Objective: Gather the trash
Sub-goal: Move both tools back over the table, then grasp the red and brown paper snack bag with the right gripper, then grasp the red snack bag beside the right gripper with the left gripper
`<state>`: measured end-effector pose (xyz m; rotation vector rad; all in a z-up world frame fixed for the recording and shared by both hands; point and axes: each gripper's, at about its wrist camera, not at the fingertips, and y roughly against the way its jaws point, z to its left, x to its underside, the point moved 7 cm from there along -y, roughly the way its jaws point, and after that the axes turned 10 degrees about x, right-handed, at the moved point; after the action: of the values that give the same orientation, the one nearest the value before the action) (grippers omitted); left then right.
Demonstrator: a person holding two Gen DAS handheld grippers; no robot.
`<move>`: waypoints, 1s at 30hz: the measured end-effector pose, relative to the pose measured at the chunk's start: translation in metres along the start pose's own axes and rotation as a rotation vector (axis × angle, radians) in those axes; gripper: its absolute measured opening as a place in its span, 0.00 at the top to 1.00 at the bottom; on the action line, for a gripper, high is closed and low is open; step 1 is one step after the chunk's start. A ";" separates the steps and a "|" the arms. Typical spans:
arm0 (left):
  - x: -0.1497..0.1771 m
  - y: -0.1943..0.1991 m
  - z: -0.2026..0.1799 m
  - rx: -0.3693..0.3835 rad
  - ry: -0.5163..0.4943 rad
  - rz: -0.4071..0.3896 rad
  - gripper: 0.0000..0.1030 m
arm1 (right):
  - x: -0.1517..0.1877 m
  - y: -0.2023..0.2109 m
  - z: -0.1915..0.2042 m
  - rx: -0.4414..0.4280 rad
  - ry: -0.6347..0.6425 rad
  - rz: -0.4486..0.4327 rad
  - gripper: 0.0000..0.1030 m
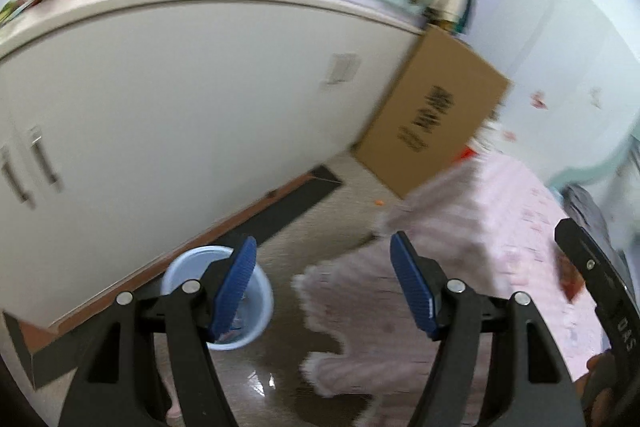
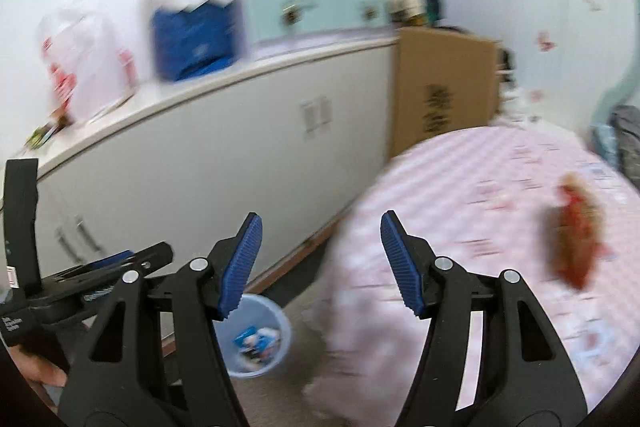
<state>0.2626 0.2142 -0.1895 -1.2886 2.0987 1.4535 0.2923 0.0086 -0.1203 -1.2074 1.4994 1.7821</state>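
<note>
Right wrist view: white cabinet [image 2: 208,155] along wall, pink checked bed [image 2: 480,227] beside it, cardboard box [image 2: 444,83] between. Red wrapper [image 2: 576,239] lying on bed, right of right gripper [image 2: 321,263], jaws spread, empty. Blue bin [image 2: 276,359] on floor, trash inside. Left gripper [image 1: 323,287] also spread, empty, near bin.

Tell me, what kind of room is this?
Probably a bedroom: a bed with pink bedding, a white cabinet along the wall, and a small bin on the floor.
</note>
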 end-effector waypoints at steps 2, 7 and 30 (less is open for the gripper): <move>0.000 -0.009 -0.038 0.048 -0.045 0.023 0.32 | -0.005 0.010 -0.041 0.078 -0.030 -0.017 0.36; 0.009 -0.037 -0.119 0.106 -0.156 0.086 0.32 | -0.004 -0.001 -0.137 0.297 -0.050 0.057 0.27; 0.076 -0.134 -0.286 0.304 -0.191 0.301 0.32 | 0.038 -0.013 -0.313 -0.043 -0.601 0.111 0.69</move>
<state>0.3958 -0.0819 -0.1910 -0.7187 2.3395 1.2410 0.3797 -0.2919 -0.1575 -0.5283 1.1882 2.0174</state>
